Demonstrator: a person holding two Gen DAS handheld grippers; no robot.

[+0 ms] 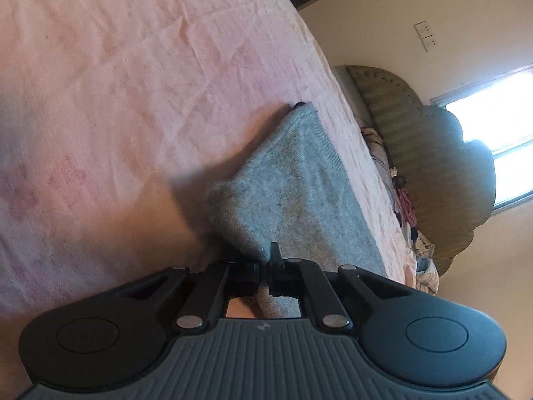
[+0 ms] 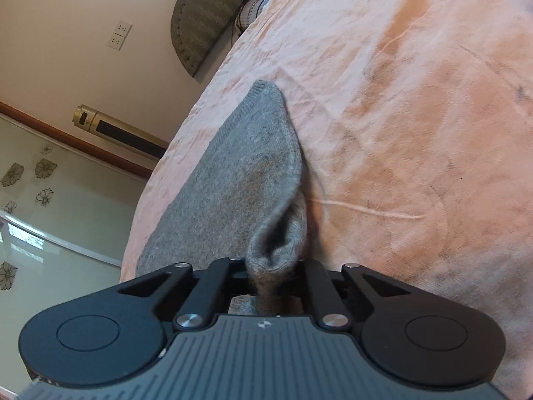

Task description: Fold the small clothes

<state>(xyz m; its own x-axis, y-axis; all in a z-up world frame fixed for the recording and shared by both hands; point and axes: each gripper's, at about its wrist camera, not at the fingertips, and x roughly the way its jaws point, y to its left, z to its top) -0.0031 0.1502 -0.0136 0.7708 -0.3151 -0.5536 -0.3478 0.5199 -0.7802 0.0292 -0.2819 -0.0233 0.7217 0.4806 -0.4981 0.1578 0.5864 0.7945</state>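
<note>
- The grey knitted garment is lying on the bed, on a pink crinkled sheet, near the sheet's edge on the side where the wall shows.
- Most of it is resting flat, while the near edge is bunching and lifting into folds where it is being gripped (the knit's ribbed border is showing along its far edge).
- The left tongs are pinching the near corner of the garment, their jaws drawn together on the cloth with a little of it poking back through them.
- The right tongs are clamping another part of the near edge, their jaws closed on a thick rolled fold of the grey knit, which is standing up just in front of them.
- In the right wrist view the garment is stretching away from the tongs to a rounded far tip on the sheet.
- Beyond the bed, a padded ribbed headboard is standing against a cream wall (some mixed fabrics are lying bunched at its foot).
- A double wall socket is sitting above the headboard, and a bright window is glowing beside it.
- In the right wrist view a tall gold and black column appliance is standing beside a glass panel printed with flowers.
</note>
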